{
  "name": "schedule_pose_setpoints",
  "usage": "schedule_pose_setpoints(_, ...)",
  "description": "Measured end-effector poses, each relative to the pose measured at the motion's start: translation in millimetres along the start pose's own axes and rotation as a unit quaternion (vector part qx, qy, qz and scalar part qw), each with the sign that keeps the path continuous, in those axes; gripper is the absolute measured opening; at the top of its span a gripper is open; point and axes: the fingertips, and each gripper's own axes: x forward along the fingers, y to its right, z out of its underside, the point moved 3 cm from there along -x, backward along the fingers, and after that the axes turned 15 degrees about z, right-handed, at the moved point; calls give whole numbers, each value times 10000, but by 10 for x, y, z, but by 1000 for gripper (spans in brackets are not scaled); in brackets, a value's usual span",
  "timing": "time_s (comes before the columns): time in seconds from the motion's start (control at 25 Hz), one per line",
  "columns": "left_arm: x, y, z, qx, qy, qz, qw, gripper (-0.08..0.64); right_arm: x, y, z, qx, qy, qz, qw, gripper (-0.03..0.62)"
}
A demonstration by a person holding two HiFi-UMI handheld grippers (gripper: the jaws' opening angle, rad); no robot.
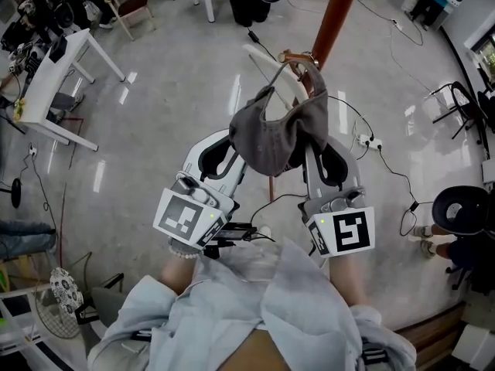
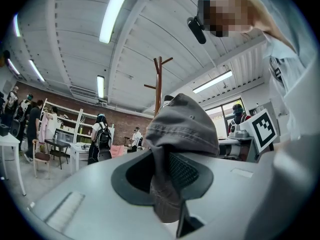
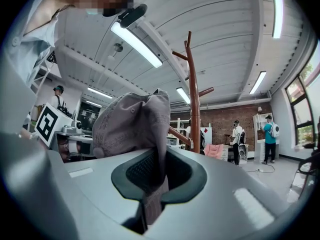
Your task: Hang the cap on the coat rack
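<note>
With the left gripper point(image 1: 232, 151) and right gripper point(image 1: 315, 151) each pinched shut on the cap point(image 1: 274, 134), held up close beside the coat rack point(image 1: 337, 14), I'd raise it level over a peg point(image 1: 303, 66) before letting go

Grey fabric cap point(image 1: 274, 134), crumpled, held aloft by two edges, near a peg of the brown wooden coat rack point(image 1: 338, 10)
</note>
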Motion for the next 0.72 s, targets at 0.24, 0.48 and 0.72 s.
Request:
schedule_pose_setpoints(0.24,72,-172,82,-180,-66,13,9998,74,169,-4,49,-75,-176,75,9998,35)
schedule_pose_setpoints(0.48,168,-302,173,-277,-135,63,9995,74,300,28,126,-80,-342,182,9992,35)
schedule_pose_setpoints(0.72,261,-475,262,-354,-238,98,9990,74,471,43,219,-25,-530,323,9981,35)
